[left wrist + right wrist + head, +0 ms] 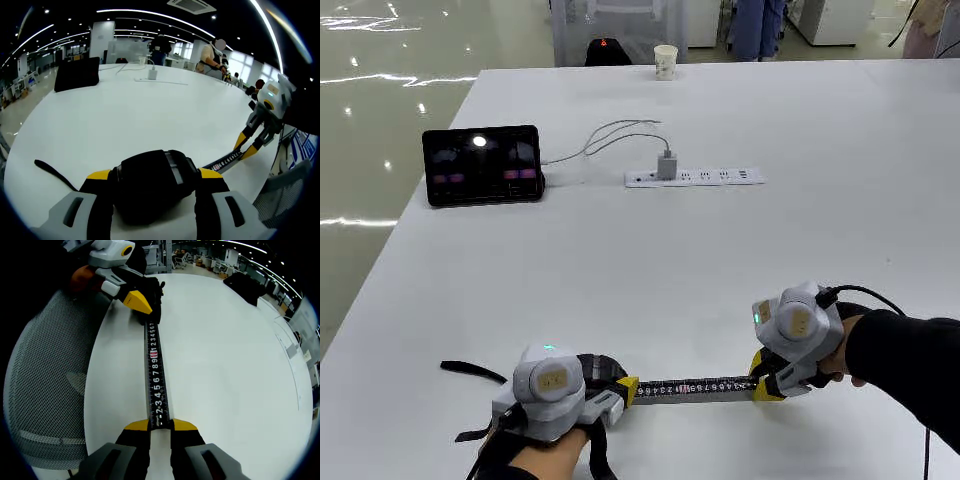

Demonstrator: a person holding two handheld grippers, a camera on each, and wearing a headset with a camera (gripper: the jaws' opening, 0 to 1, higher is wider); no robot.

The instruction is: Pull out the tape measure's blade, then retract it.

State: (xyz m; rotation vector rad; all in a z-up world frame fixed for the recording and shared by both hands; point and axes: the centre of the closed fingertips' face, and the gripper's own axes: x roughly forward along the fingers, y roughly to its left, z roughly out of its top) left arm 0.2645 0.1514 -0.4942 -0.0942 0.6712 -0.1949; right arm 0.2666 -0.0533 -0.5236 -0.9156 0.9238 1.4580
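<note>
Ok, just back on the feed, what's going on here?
A person works a tape measure with two handheld grippers. The left gripper clamps its black case on the white table; the right gripper pinches the end of the blade. The blade is pulled out between them, not yet retracted.
</note>
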